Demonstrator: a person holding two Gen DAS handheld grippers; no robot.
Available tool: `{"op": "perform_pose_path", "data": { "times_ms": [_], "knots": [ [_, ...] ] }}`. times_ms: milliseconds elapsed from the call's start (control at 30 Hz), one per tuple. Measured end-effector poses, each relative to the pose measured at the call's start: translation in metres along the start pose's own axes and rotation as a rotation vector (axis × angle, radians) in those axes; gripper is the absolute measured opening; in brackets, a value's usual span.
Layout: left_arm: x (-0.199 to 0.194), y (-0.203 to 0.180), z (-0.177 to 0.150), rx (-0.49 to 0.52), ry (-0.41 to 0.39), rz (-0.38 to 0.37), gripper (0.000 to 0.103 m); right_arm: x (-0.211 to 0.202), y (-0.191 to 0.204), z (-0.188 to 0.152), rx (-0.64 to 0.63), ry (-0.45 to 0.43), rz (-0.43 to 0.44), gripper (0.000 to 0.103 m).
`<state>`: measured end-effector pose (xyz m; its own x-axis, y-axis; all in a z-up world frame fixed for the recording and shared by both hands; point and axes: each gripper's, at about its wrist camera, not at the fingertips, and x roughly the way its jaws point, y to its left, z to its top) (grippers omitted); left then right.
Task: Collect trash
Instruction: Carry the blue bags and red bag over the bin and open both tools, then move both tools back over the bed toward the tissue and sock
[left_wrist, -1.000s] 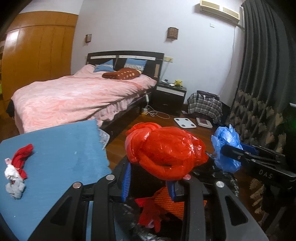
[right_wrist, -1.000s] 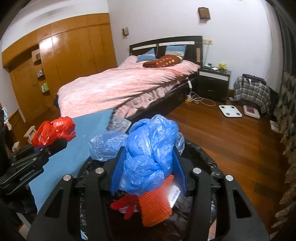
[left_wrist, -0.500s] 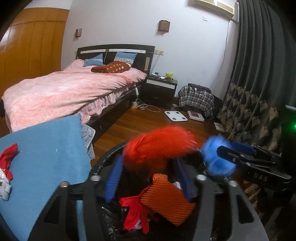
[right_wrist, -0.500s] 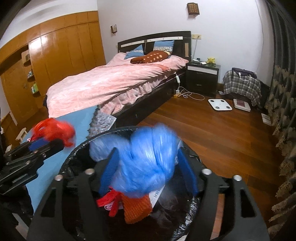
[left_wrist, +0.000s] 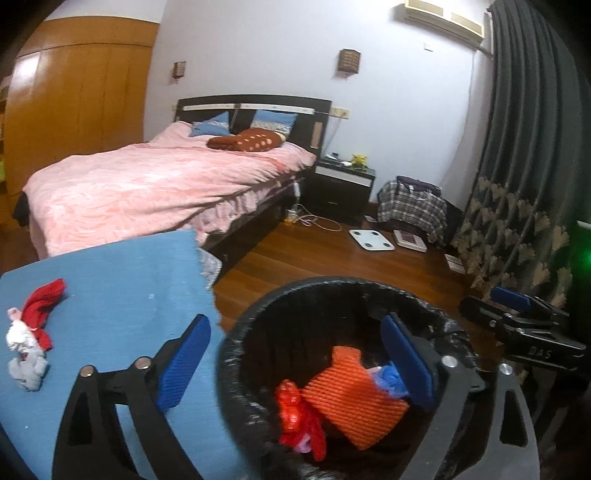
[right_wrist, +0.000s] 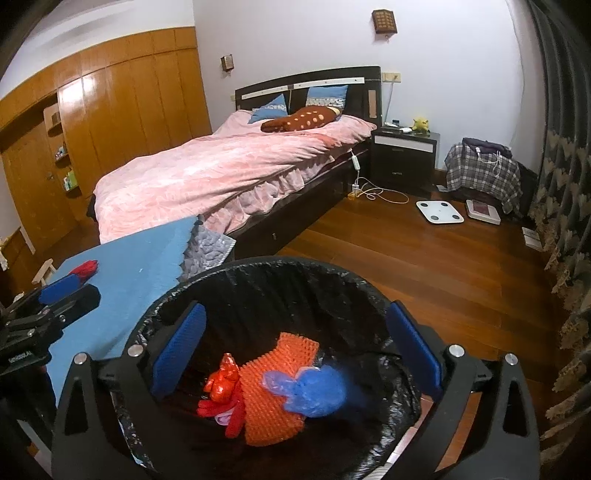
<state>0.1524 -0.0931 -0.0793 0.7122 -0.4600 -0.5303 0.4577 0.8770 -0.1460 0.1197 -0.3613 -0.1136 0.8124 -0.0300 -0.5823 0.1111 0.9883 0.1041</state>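
Note:
A bin lined with a black bag (left_wrist: 332, 282) stands beside the blue-covered table (left_wrist: 122, 280). Over its left rim my left gripper (left_wrist: 295, 362) has its jaws opening wide, with nothing between the pads. A red plastic bag (left_wrist: 295, 410), an orange ridged piece (left_wrist: 351, 398) and a blue bag (left_wrist: 388, 376) lie inside. My right gripper (right_wrist: 297, 347) hangs over the same bin (right_wrist: 295, 264), jaws also opening and empty. Below it lie the blue bag (right_wrist: 314, 391), the red bag (right_wrist: 221, 384) and the orange piece (right_wrist: 273, 387). Red and white scraps (left_wrist: 33, 328) lie on the table.
A bed with a pink cover (right_wrist: 229, 162) stands behind the table, with a dark nightstand (right_wrist: 404, 155) beside it. A white scale (right_wrist: 439, 211) and a cable lie on the wooden floor. A dark curtain (left_wrist: 517, 184) hangs at the right.
Both grippers opened. The red bag left the left gripper and the blue bag left the right one; both now lie in the bin.

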Motion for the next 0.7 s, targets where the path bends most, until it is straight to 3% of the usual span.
{"op": "perform_pose_path", "data": {
  "times_ms": [267, 700],
  "knots": [
    [-0.025, 0.043, -0.001, -0.032, -0.028, 0.116, 0.097, 0.007, 0.035, 0.004, -0.023, 0.012, 0.051, 0.097],
    [-0.076, 0.138, -0.023, -0.129, -0.053, 0.341, 0.097, 0.031, 0.137, 0.013, -0.138, 0.031, 0.214, 0.097]
  ]
}}
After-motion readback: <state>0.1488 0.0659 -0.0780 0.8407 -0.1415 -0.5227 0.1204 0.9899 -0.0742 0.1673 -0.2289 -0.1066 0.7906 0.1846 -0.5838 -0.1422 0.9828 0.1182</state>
